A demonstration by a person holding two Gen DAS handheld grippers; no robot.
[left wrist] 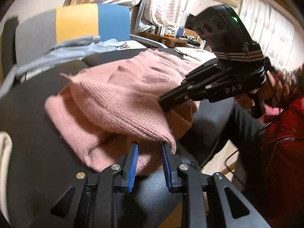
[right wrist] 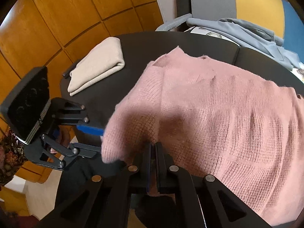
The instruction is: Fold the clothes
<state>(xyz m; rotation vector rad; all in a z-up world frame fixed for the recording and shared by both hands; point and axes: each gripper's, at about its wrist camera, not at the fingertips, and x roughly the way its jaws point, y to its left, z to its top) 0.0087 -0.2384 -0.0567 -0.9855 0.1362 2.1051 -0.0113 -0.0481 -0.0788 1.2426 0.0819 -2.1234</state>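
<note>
A pink knitted sweater point(left wrist: 117, 98) point(right wrist: 218, 104) lies spread over the dark round table point(right wrist: 152, 43), with one layer folded over and raised along its near hem. My right gripper point(right wrist: 153, 146) point(left wrist: 163, 105) is shut on that hem, and pink fabric runs down between its pads. My left gripper point(left wrist: 150, 145) point(right wrist: 102, 141) stands at the sweater's near corner with its blue pads apart. The corner rests against one fingertip point(left wrist: 165, 146), and I see no pad pressing on the knit.
A folded beige garment point(right wrist: 96, 64) lies at the table's far left edge. A grey-blue garment point(right wrist: 247, 30) point(left wrist: 76, 47) is draped by a grey, yellow and blue chair back point(left wrist: 76, 24). Wooden wall panels point(right wrist: 57, 19) stand behind. A person's red sleeve point(left wrist: 281, 142) is at the right.
</note>
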